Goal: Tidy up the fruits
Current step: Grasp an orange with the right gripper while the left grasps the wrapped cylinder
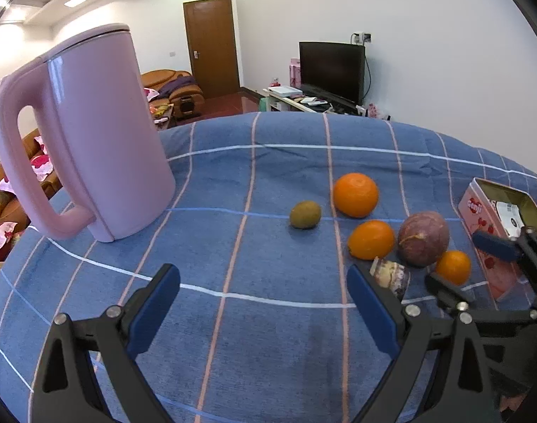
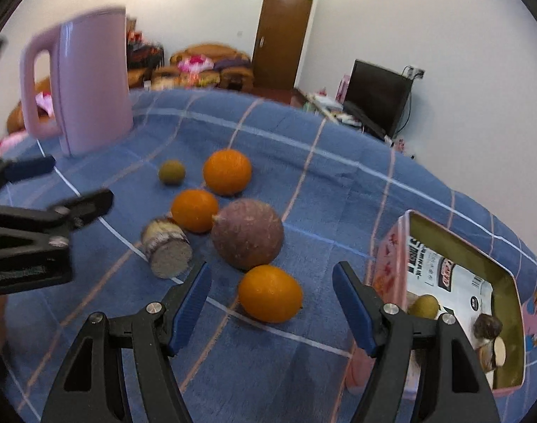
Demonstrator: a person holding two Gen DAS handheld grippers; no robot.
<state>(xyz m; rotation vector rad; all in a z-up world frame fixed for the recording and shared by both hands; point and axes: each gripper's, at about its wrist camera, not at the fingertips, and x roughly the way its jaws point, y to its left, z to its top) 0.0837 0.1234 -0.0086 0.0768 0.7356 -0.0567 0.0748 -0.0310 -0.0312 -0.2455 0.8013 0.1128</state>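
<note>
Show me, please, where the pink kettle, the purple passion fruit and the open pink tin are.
pink kettle [image 1: 109,134], left wrist view, middle of its body.
purple passion fruit [image 2: 247,234], right wrist view, centre of its skin.
open pink tin [image 2: 391,250], right wrist view, outer side wall.

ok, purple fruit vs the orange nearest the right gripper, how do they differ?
The purple fruit is dull, mottled purple-brown and bigger; the orange is bright, smooth and smaller. The orange lies between the right gripper's open fingers; the purple fruit lies behind it. Both are roundish and rest loose on the cloth.
</note>
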